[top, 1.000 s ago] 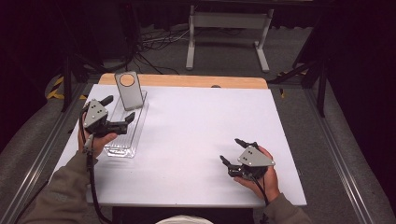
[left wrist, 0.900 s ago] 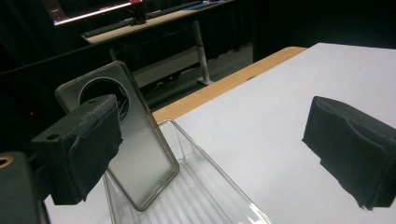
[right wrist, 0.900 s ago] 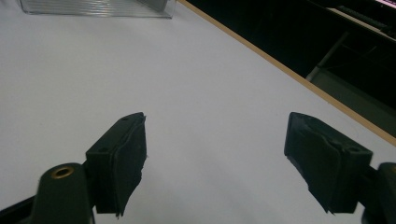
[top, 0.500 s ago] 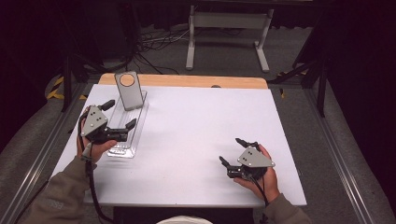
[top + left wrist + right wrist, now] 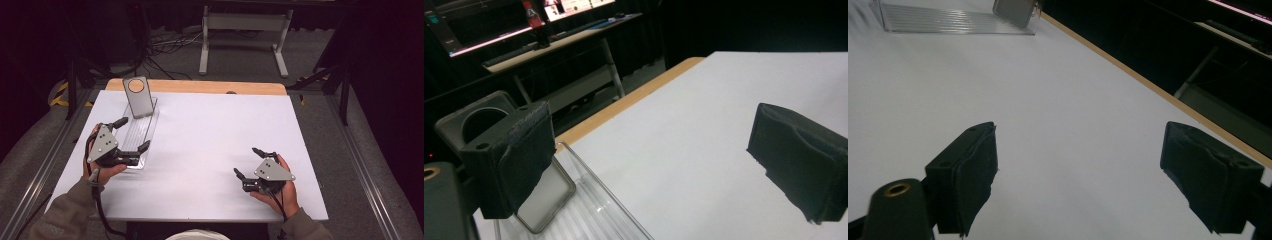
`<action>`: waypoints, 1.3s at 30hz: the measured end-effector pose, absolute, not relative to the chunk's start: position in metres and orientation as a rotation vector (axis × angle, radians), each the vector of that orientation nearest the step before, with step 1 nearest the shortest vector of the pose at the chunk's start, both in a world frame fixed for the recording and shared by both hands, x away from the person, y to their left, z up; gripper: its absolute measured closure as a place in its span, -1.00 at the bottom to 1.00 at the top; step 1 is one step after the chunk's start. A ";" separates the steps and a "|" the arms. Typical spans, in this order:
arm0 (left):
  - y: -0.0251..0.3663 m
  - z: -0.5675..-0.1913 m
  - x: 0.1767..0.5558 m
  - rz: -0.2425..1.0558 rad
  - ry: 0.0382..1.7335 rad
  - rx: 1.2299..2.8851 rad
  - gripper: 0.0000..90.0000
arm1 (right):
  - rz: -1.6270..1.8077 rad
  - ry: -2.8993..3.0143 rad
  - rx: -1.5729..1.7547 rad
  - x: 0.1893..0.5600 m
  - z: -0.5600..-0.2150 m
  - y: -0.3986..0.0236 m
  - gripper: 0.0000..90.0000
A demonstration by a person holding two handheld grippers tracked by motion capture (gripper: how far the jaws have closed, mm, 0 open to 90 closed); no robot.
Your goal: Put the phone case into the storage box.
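Clear ribbed tray (image 5: 134, 140), grey stand (image 5: 138, 96): no legible writing.

The high camera looks forward and down over my white bench (image 5: 215, 145). Each hand's camera rides low, looking along my fingers across it. All three share the clear ribbed plastic tray (image 5: 137, 137) (image 5: 589, 215) (image 5: 948, 20).

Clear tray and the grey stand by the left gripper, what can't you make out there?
- Tray: its near end, high view, covered by the left gripper.
- Tray contents: the clear ribbed floor shows nothing certain in it.
- Stand: left gripper view, one black jaw hides most of it.
- Stand's foot: whether it sits inside the tray or behind it, unclear.
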State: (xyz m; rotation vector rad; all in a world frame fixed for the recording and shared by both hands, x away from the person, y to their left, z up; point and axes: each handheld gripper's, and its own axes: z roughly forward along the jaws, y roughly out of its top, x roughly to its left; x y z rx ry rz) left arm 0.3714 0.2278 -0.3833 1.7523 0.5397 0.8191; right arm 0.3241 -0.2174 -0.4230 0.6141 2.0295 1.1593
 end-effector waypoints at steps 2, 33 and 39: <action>0.226 -0.386 0.365 0.816 0.521 1.758 -0.88 | 1.159 2.028 0.613 0.324 -0.423 -0.217 -0.64; 0.221 -0.418 0.326 0.694 0.529 1.780 -0.86 | 1.163 2.059 0.582 0.319 -0.425 -0.209 -0.63; 0.221 -0.423 0.324 0.692 0.549 1.793 -0.84 | 1.167 2.078 0.563 0.317 -0.426 -0.209 -0.63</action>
